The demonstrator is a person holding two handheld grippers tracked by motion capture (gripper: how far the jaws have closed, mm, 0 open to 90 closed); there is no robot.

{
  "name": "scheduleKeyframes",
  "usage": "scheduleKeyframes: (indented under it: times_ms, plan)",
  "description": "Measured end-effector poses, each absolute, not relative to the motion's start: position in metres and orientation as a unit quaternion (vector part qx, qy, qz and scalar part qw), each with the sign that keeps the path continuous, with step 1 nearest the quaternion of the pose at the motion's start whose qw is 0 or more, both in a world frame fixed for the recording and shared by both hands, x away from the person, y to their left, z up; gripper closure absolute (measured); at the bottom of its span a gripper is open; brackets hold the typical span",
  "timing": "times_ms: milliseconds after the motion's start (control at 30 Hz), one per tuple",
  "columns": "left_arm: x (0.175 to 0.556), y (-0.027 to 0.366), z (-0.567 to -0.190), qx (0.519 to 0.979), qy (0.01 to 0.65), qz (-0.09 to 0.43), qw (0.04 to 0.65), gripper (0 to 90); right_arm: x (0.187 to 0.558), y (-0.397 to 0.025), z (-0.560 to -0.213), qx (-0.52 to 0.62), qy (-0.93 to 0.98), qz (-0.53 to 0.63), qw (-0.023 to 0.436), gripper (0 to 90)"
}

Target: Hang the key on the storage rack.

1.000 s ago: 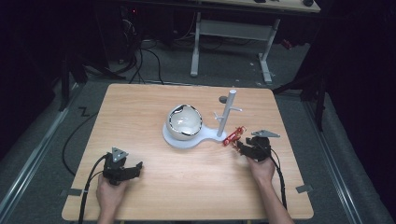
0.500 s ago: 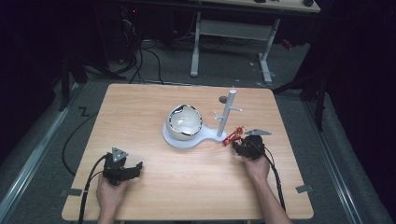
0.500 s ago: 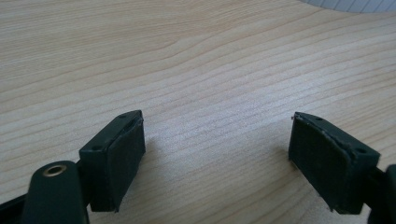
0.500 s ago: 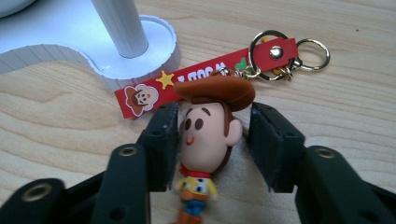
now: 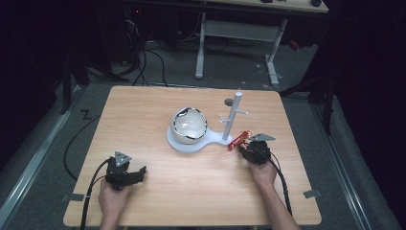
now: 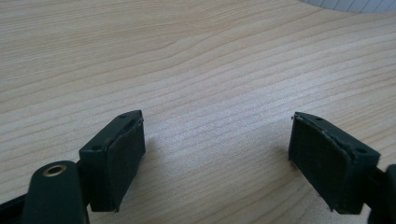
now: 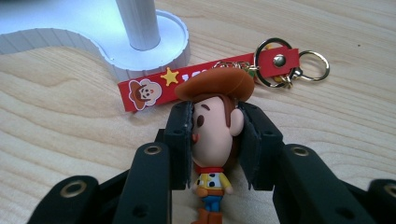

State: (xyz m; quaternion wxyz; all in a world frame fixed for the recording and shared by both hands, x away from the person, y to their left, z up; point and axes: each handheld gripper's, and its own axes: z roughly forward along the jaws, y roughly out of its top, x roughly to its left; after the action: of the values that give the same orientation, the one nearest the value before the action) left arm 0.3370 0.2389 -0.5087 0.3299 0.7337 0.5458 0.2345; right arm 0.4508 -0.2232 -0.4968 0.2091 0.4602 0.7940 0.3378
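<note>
Right gripper view: right gripper [image 7: 215, 135] jaws clamped on the head of a cowboy figure keychain [image 7: 214, 116], the red strap [image 7: 187, 81] and key rings [image 7: 299, 63] lying flat on the table [image 7: 56, 126] just beside the white stand base [image 7: 135, 60]. High view gives only a red smear [image 5: 239, 140] there, but places it near the table's right half, well in from the edge. Left gripper [image 6: 217, 154] jaws wide apart over bare wood, near the front left; white bowl [image 5: 189, 125] sits on the stand
</note>
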Motion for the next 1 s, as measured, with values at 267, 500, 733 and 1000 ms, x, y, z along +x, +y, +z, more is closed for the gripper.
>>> scheduleKeyframes:
  times_ms: [267, 500, 733, 1000]
  plan:
    - [0.337, 0.239, -0.509, 0.734, 0.546, 0.234, 0.330, 19.3, 0.439, -0.236, -0.478, 0.446, 0.788, 0.361, 0.225, 67.4]
    - [0.337, 0.239, -0.509, 0.734, 0.545, 0.234, 0.330, 19.5, 0.426, -0.243, -0.461, 0.426, 0.783, 0.389, 0.234, 67.5]
    - [0.337, 0.239, -0.509, 0.734, 0.545, 0.234, 0.331, 19.5, 0.418, -0.247, -0.451, 0.419, 0.777, 0.407, 0.236, 67.5]
    - [0.337, 0.239, -0.509, 0.734, 0.545, 0.234, 0.331, 19.7, 0.413, -0.249, -0.437, 0.406, 0.773, 0.423, 0.242, 67.5]
